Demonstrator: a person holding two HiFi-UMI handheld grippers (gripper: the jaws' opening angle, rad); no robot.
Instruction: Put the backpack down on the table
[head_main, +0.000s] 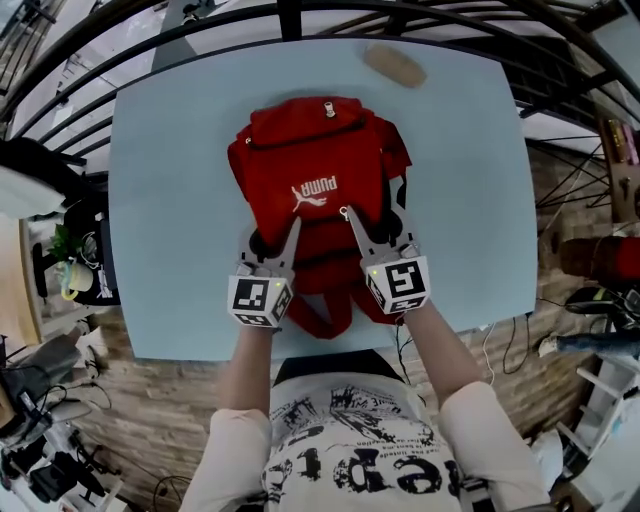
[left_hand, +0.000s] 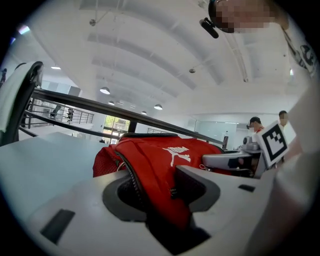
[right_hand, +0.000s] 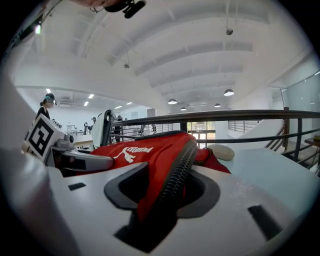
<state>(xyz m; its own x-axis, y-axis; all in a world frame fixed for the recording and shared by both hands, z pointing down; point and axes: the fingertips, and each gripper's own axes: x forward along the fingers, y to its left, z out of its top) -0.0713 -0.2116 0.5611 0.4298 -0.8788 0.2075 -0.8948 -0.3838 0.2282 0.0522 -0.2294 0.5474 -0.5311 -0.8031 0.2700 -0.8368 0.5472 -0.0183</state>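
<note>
The red backpack (head_main: 315, 150) lies on the worktop (head_main: 170, 200) — left hand-held gripper (left_hand: 159, 192) and right hand-held gripper (right_hand: 162, 192) both released, fabric folds between their jaws.

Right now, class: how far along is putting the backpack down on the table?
Done: the red fabric backpack lies on the pale blue table. In hand: its fabric sits between the loosely parted jaws of the left gripper and right gripper. Left: pull both clear.

One red backpack (head_main: 315, 170), folds of it between the jaws of two grippers, the left gripper (head_main: 272, 240) and the right gripper (head_main: 378, 225); one table (head_main: 160, 200) beneath them; one tan oval object (head_main: 395, 63) beyond their tips
</note>
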